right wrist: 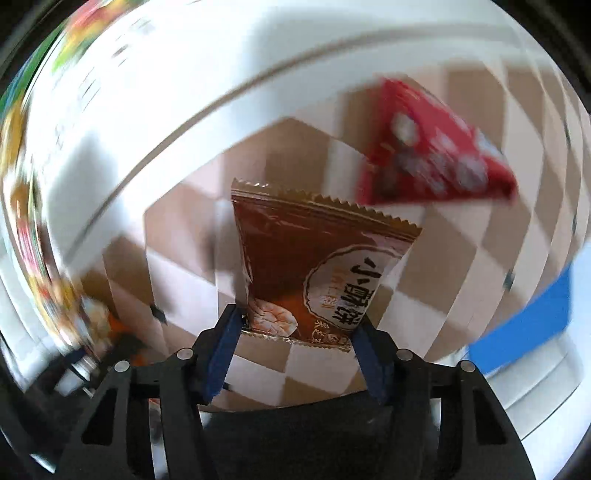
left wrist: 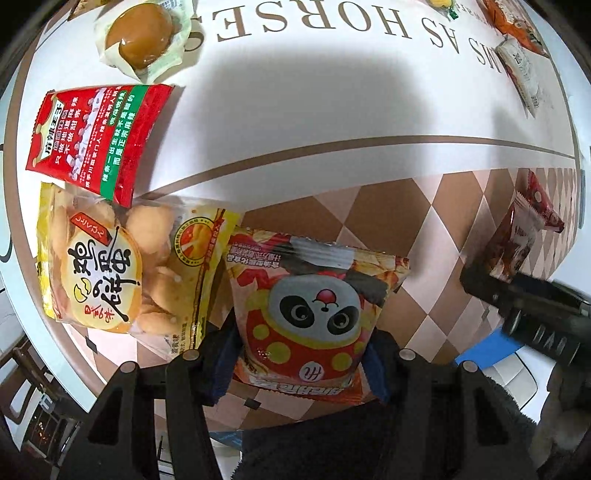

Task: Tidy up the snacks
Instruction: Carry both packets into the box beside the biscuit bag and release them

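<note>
Nearest in the left wrist view, the left gripper (left wrist: 303, 365) pinches the lower end of a panda snack packet (left wrist: 310, 314), its blue pads pressed against both sides. The packet reaches up toward 12 o'clock over the brown and cream checked part of the table (left wrist: 424, 221).

In the right wrist view, the right gripper (right wrist: 295, 347) pinches a brown snack packet (right wrist: 314, 273) by its lower corners. The blurred background suggests that hand is moving. From the left camera this gripper shows at 3 o'clock, with the brown packet in its grip.

This looks like the gathering step: each hand has one packet lifted or about to lift. The next move likely calls for carrying each to its group and lowering it flat without disturbing neighbours.

Count, near to far, left view:
- one yellow biscuit bag (left wrist: 122, 269) at 9 o'clock, touching the panda packet;
- one red and green packet (left wrist: 99, 136) at 10 o'clock, overlapping the biscuit bag;
- one wrapped brown egg-shaped snack (left wrist: 144, 37) at 11 o'clock;
- one white packet (left wrist: 521, 70) and one orange packet (left wrist: 513, 22) at 1 o'clock.

The right view adds one blurred red packet (right wrist: 432, 155) at 1 o'clock.
</note>
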`<state>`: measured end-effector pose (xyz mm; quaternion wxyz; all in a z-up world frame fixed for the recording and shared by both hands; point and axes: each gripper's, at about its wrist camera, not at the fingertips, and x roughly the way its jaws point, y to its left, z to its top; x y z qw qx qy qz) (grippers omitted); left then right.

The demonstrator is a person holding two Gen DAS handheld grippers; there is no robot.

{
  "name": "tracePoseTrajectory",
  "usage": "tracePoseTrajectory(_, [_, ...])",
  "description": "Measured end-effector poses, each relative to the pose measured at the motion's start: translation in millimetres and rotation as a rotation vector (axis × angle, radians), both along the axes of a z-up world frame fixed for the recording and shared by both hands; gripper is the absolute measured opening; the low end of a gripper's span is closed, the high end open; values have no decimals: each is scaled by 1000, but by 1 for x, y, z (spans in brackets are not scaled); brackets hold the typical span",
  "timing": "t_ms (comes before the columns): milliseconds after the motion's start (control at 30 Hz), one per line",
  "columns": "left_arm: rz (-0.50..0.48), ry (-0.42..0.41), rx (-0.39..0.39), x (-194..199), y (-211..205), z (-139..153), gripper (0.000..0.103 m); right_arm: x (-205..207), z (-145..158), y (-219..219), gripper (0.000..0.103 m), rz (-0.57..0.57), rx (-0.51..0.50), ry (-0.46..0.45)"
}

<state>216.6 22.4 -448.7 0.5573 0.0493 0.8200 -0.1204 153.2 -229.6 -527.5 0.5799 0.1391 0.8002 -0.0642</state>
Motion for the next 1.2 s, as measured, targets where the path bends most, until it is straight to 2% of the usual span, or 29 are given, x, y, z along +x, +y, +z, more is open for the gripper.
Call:
tracePoseTrajectory(133, [9, 3, 25, 4, -13, -1, 56, 2, 7, 29, 62, 286, -80, -24])
tracePoseTrajectory(200, [11, -11, 44, 7, -17, -2, 56, 0, 8, 38, 62, 367, -96, -8])
tracePoseTrajectory(300, [5, -39, 69, 10, -23, -5, 56, -1, 16, 30, 63, 279, -32, -34])
tracePoseTrajectory(333, [11, -48, 72, 12, -26, -5, 56, -2, 17, 26, 68, 233, -8, -35])
tracePoseTrajectory(400, [16, -50, 78, 14, -29, -6, 56, -3, 18, 14, 70, 138, 27, -43])
tracePoseTrajectory(567, [6, -71, 102, 15, -37, -8, 57, -3, 11, 5, 70, 24, 24, -37])
tracePoseTrajectory(700, [-6, -100, 119, 12, -44, -9, 57, 0, 10, 16, 70, 27, -45, -43])
tracePoseTrajectory(767, [-7, -119, 124, 10, -46, -7, 54, 1, 12, 24, 66, 29, -74, -60])
tracePoseTrajectory(800, [-6, -129, 123, 7, -49, -2, 53, 2, 15, 26, 61, 32, -79, -72])
tracePoseTrajectory(867, [-7, -144, 117, 6, -47, 4, 48, 1, 16, 36, 60, 49, -98, -78])
tracePoseTrajectory(933, [-2, -156, 106, 3, -48, 8, 44, 7, 21, 75, 60, 64, -111, -83])
tracePoseTrajectory(1100, [36, -166, 82, 3, -43, 24, 41, 12, 38, 83, 60, 66, -74, -106])
tracePoseTrajectory(1200, [70, -201, 47, 13, -35, 54, 41, 20, 68, 82, 60, 66, -11, -165])
